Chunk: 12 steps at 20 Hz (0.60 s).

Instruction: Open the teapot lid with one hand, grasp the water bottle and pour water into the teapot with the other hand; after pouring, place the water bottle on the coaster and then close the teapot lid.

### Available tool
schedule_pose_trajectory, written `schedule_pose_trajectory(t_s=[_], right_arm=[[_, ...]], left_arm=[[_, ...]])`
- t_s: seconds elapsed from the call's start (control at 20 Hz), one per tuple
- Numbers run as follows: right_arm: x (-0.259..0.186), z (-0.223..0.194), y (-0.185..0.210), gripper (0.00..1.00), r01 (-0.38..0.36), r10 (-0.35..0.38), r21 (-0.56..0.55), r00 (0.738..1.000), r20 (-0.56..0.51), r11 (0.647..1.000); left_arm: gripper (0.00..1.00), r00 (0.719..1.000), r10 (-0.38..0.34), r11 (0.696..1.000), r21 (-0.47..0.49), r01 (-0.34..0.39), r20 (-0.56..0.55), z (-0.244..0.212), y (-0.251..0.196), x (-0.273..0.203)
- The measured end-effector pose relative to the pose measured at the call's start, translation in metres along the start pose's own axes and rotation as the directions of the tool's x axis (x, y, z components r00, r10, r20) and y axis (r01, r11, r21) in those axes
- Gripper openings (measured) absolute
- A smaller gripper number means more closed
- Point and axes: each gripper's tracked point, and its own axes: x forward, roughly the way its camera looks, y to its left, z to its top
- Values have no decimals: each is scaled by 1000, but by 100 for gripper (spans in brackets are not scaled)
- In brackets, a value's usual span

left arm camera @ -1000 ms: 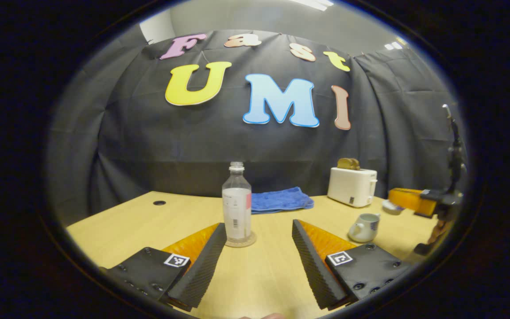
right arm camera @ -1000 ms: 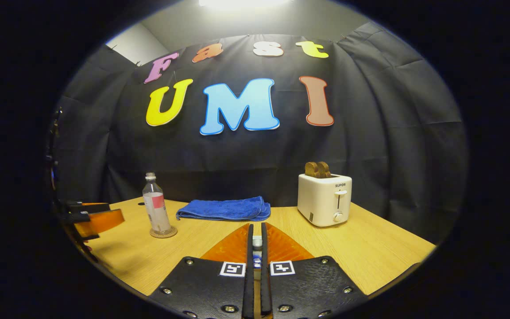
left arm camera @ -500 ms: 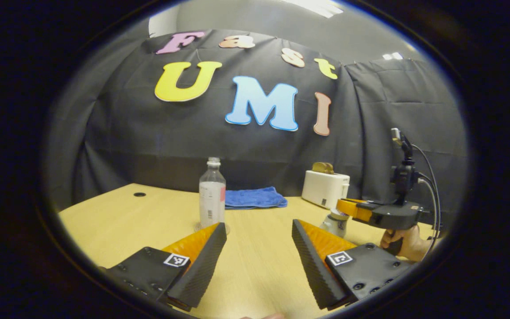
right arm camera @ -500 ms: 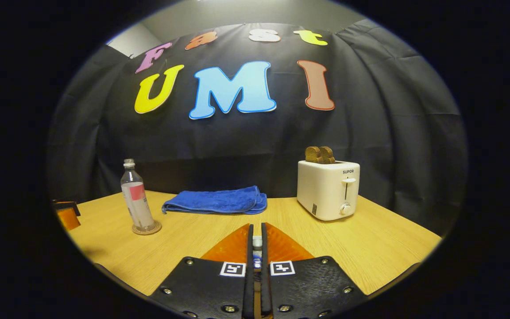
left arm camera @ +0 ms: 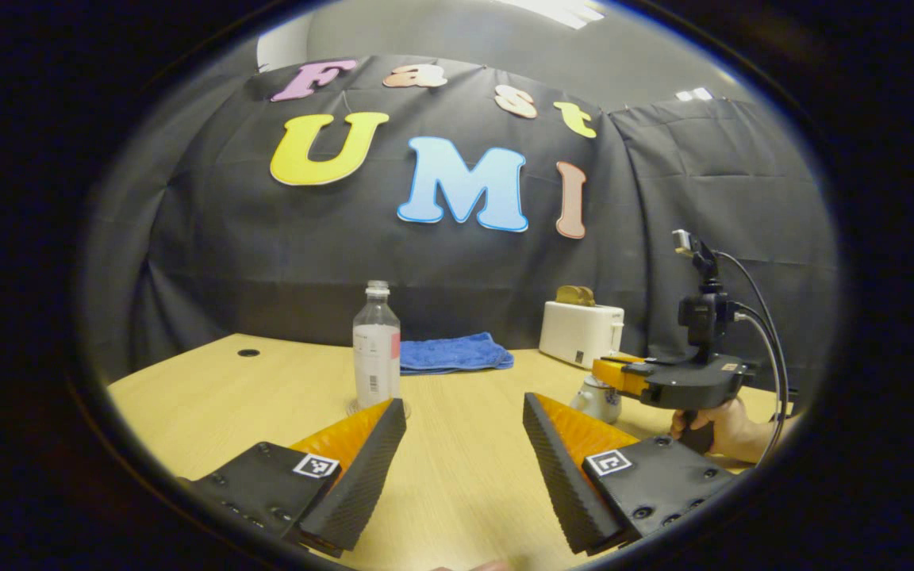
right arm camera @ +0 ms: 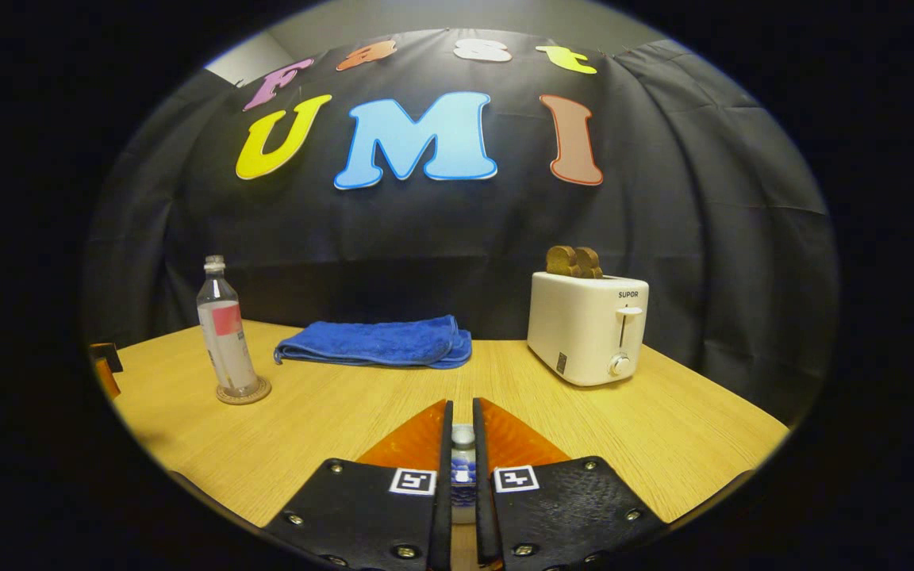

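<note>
Wooden bench [right arm camera: 663,444], lid going back on.
Right gripper [right arm camera: 462,468], bottom centre, is clenched on the lid knob [right arm camera: 463,434] over the teapot [left arm camera: 598,399]; left gripper [left arm camera: 463,444] hangs released. Farther off, the water bottle [right arm camera: 224,333] stands on its coaster [right arm camera: 243,392], so only the closing remains.

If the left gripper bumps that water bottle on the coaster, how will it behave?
Likely tippy: the water bottle is tall and narrow, standing upright on a small round coaster. It looks mostly empty, so probably light and easy to knock over. Its clear plastic wall would likely flex and may slip under a pinch. It has no cap on, so a tip may spill. The left gripper is open.
</note>
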Motion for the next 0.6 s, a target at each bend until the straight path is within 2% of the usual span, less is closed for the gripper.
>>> schedule_pose_trajectory(t_s=[0.05,0.1,0.15,0.2,0.25,0.3,0.45,0.5,0.55,0.6], right_arm=[[-2,5,-1,16,6,-6,4,1000,13,1000],[-7,17,-3,27,9,-9,6,999,36,1000],[-13,25,-4,34,17,-17,8,998,58,1000],[-21,34,-6,51,19,-20,5,997,78,1000],[-29,37,-9,58,26,-25,-9,996,85,1000],[-41,38,-11,61,32,-29,-27,997,78,999],[-87,28,-3,63,6,-6,0,998,64,1000],[-101,23,2,83,3,-5,18,998,63,1000],[-115,19,3,88,14,-16,28,997,72,1000],[-127,17,5,89,34,-37,29,995,92,999]], left_arm=[[100,1000,-1,1000,3,1,0,1,0,-1],[100,1000,-1,1000,9,1,-3,0,-1,0],[100,1000,3,1000,14,-3,-4,1,-1,-1],[100,1000,4,1000,18,-4,-6,0,-1,-1],[100,1000,7,1000,18,-7,-11,-1,-2,-3],[100,1000,11,1000,19,-11,-11,-3,-3,-3],[100,997,74,996,39,-75,19,-2,-1,-11],[100,995,91,995,47,-93,32,-3,-6,-11],[100,994,99,993,60,-101,40,-5,-12,-13],[100,993,112,990,78,-115,45,-8,-19,-13]])
